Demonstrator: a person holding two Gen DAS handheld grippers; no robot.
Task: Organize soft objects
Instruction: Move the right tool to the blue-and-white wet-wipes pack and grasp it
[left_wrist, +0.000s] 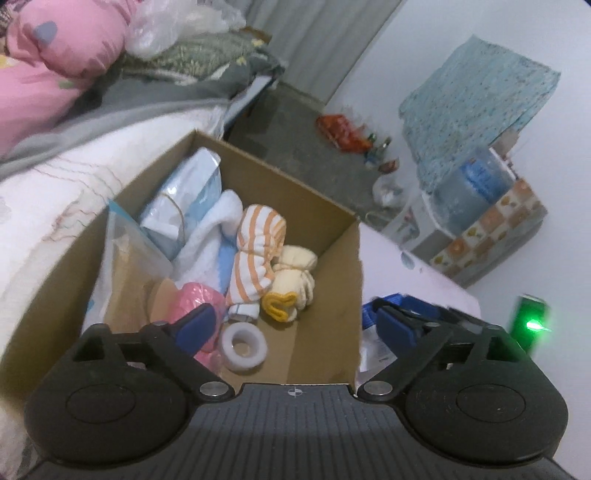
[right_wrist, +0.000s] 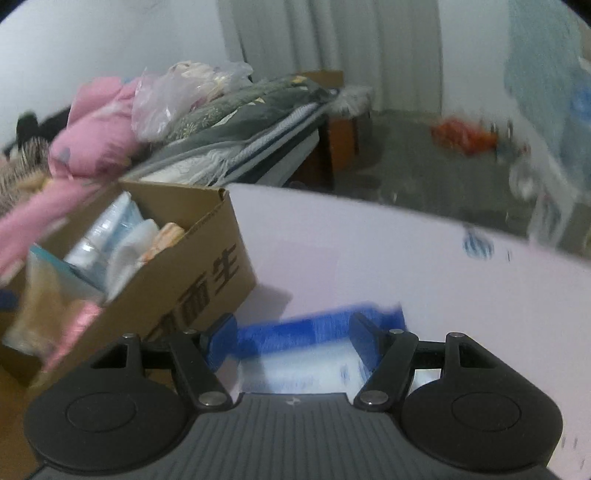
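Open cardboard box (left_wrist: 332, 236) of soft goods on a pale bedsheet (right_wrist: 369, 251), both grippers spread wide.

The left gripper (left_wrist: 295, 325) hangs empty over the box, which fills the frame's centre and holds a striped sock roll (left_wrist: 255, 254), cream sock roll (left_wrist: 295, 280), white towel (left_wrist: 214, 236) and tape roll (left_wrist: 242, 347). The right gripper (right_wrist: 291, 339) straddles a blurred blue-edged packet (right_wrist: 303, 354) at lower centre, contact unclear. Bare sheet runs right of the box to the bed edge, grey floor (right_wrist: 406, 162) beyond; bedding piles (left_wrist: 74, 74) crowd the upper left.

Socks (left_wrist: 258, 251) and tape roll (left_wrist: 242, 347) in box (left_wrist: 334, 295), packet (right_wrist: 295, 354) right of box
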